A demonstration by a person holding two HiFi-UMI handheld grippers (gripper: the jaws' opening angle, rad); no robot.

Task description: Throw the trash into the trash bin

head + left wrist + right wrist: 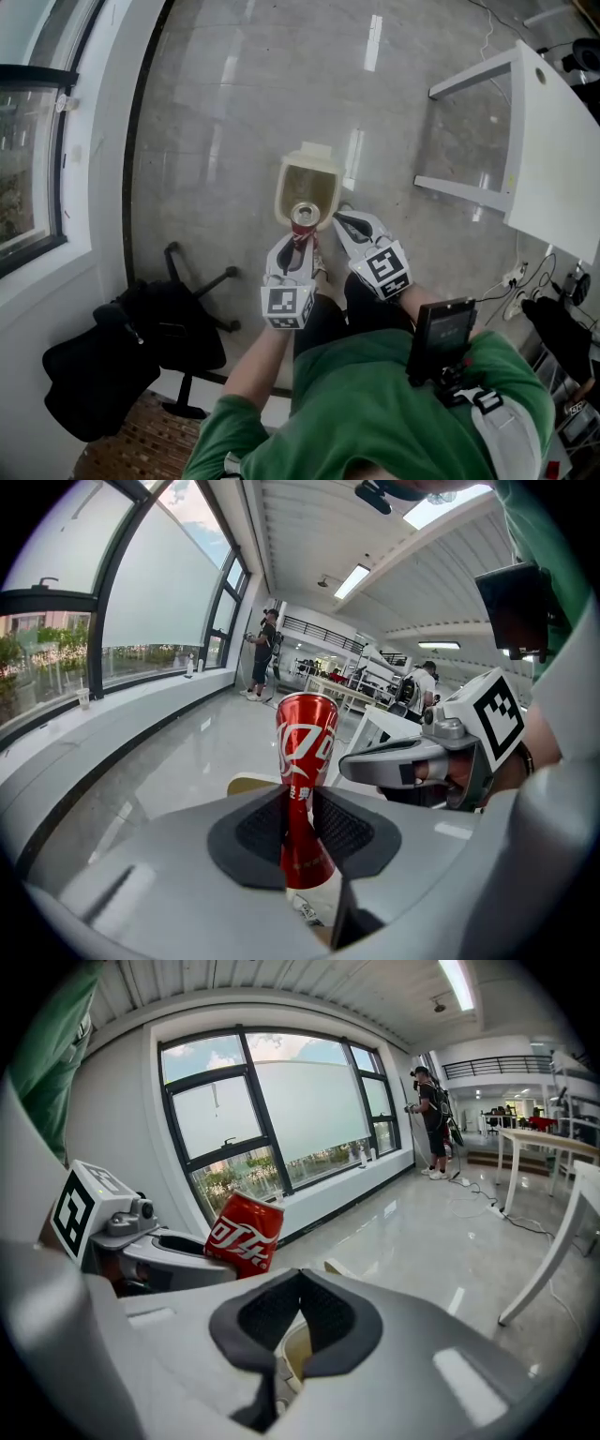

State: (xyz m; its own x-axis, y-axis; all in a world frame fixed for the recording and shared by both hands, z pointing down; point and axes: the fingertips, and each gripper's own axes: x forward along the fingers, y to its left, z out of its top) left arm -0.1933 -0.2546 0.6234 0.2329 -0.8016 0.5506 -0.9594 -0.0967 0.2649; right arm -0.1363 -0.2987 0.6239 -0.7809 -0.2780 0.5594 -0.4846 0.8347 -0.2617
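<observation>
Red can [307, 761] pinched in L gripper [300, 819] over cream bin [285, 187].

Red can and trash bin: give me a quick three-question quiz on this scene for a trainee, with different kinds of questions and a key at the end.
1. Which gripper's jaws are closed on the red can? A: left gripper. B: right gripper. C: neither.
2. True or false: the can already lies inside the trash bin.
3. Short answer: what is between the right gripper's jaws?

Key: 1 A. 2 False: the can is held in the jaws, with the open bin on the floor beyond it. 3 Nothing: the jaw tips meet with no object in them.
</observation>
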